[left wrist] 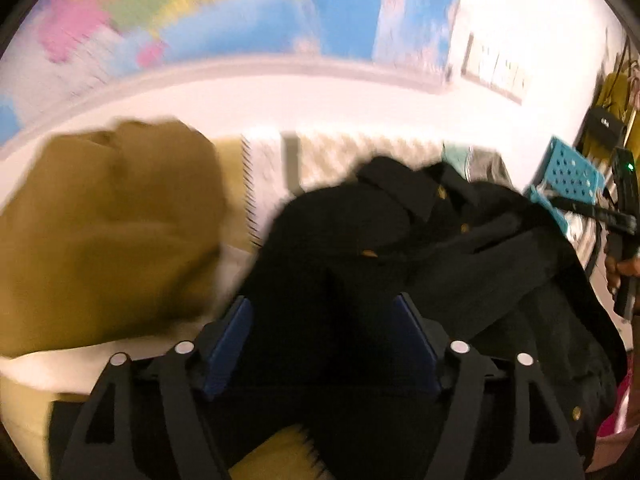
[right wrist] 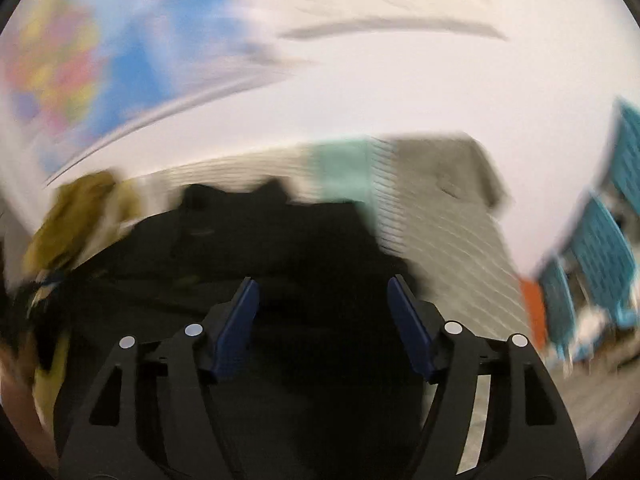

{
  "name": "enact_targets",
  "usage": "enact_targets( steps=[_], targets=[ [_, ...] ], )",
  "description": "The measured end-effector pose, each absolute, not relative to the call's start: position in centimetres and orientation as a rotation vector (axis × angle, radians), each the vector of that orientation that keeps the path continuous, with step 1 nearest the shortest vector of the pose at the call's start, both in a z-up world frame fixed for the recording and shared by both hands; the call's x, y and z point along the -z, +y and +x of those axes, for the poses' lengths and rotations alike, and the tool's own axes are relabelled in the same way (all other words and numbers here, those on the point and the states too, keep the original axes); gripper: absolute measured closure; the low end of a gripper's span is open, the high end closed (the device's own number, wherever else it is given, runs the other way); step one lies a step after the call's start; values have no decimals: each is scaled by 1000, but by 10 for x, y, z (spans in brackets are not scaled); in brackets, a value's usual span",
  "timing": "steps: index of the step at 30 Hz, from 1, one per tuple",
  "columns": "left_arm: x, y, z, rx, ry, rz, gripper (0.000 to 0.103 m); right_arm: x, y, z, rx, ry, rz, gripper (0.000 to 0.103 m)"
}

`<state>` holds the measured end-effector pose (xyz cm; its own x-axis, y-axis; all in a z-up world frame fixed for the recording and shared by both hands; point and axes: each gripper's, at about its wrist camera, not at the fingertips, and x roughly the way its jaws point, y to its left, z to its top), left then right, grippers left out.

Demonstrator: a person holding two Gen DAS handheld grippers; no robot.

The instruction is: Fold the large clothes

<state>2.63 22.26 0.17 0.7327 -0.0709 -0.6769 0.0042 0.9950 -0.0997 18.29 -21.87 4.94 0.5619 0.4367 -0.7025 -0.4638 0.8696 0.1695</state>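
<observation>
A black garment (left wrist: pixel 400 240) with small gold buttons lies crumpled on a pale patterned bedspread (left wrist: pixel 332 156). My left gripper (left wrist: pixel 322 300) is over its near part, blue pads wide apart and open, with black cloth below and between them but not pinched. In the blurred right wrist view the same black garment (right wrist: pixel 260 232) fills the lower middle. My right gripper (right wrist: pixel 323 280) is over it, also open, its pads clear of the cloth. An olive garment (left wrist: pixel 112 220) is bunched to the left, and shows as an olive patch (right wrist: pixel 68 216) in the right wrist view.
A blue perforated crate (left wrist: pixel 568 172) stands at the right, beside a person's hand (left wrist: pixel 618 272). Teal cloth (right wrist: pixel 340 172) and grey cloth (right wrist: pixel 440 168) lie at the far side of the bedspread (right wrist: pixel 440 240). A coloured map (left wrist: pixel 240 12) hangs on the wall behind.
</observation>
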Motion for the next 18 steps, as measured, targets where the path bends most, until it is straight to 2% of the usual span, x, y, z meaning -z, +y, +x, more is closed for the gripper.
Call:
enact_targets(
  steps=[6, 13, 18],
  targets=[
    [-20, 267, -41, -132, 669, -94, 23, -49, -108, 132, -879, 832, -215, 34],
    [4, 337, -108, -308, 732, -189, 21, -20, -5, 102, -1120, 911, -305, 34],
    [20, 346, -142, -261, 759, -191, 21, -17, 28, 87, -1174, 937, -296, 35]
  ],
)
